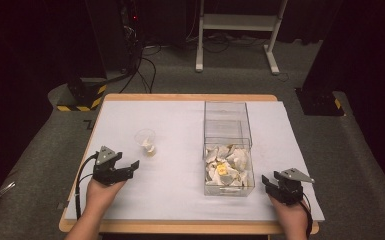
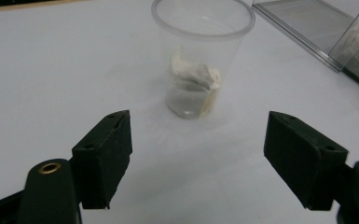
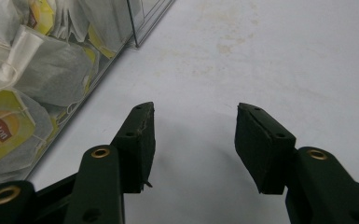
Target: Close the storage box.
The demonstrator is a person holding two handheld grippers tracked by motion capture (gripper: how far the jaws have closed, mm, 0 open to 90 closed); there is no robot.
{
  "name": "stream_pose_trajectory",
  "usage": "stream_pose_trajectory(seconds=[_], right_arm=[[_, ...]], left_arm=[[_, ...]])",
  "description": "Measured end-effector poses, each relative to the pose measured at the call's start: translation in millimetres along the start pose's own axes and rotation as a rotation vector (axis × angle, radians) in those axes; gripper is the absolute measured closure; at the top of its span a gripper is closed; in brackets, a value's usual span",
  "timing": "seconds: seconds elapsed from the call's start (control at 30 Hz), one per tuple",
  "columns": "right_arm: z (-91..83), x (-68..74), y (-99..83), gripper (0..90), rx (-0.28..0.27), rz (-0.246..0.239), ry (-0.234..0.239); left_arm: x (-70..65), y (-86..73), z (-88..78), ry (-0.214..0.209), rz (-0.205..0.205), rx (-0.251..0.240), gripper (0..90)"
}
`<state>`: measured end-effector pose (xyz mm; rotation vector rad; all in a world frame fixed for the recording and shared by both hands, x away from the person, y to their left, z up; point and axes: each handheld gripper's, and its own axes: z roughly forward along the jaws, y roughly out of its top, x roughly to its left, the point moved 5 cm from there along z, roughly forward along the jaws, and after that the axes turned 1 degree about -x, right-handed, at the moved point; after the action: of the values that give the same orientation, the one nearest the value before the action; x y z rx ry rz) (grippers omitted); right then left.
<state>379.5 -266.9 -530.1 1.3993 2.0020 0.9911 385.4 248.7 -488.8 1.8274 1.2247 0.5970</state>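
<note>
Clear plastic cup (image 2: 202, 56), round, upright, one crumpled tea bag (image 2: 195, 77) inside: just ahead of my left gripper (image 2: 198, 154), jaws wide, empty. My right gripper (image 3: 195, 144), agape, beside the clear box (image 3: 135, 28) of tea bags.

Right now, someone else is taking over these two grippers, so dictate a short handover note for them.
Left gripper: open, holding nothing, aimed at the clear plastic cup just ahead.
Right gripper: open, holding nothing, beside the clear box on its right side.
Tea bags: piled in the box's near compartment; the far one looks bare.
Done: one tea bag appears to sit in the cup.
Left: likely picking more bags from the box.
</note>
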Motion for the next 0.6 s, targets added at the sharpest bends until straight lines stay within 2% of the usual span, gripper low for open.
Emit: stream_pose_trajectory(seconds=[0.17,0.2,0.23,0.47,0.53,0.6], right_arm=[[0.0,0.3,0.0,48.0,-0.001,0.001,-0.001],[0.0,0.3,0.0,48.0,-0.001,0.002,-0.001],[0.0,0.3,0.0,48.0,-0.001,0.002,-0.001],[-0.1,-0.3,0.1,47.8,-0.003,0.005,0.003],[-0.1,-0.4,0.3,47.1,-0.004,0.006,0.009],[-0.2,-0.4,0.6,46.3,-0.005,0.003,0.011]], left_arm=[[-2.4,-17.3,-1.4,-0.003,0.013,0.036,23.9],[-2.9,-24.3,-1.7,-0.002,0.028,0.055,23.9],[-2.9,-24.3,-1.7,-0.002,0.028,0.055,23.8],[-3.8,-44.2,2.0,0.026,0.061,0.091,23.6],[-3.2,-51.6,5.5,0.042,0.076,0.121,23.2],[-3.3,-53.5,6.3,0.045,0.078,0.127,22.8]])
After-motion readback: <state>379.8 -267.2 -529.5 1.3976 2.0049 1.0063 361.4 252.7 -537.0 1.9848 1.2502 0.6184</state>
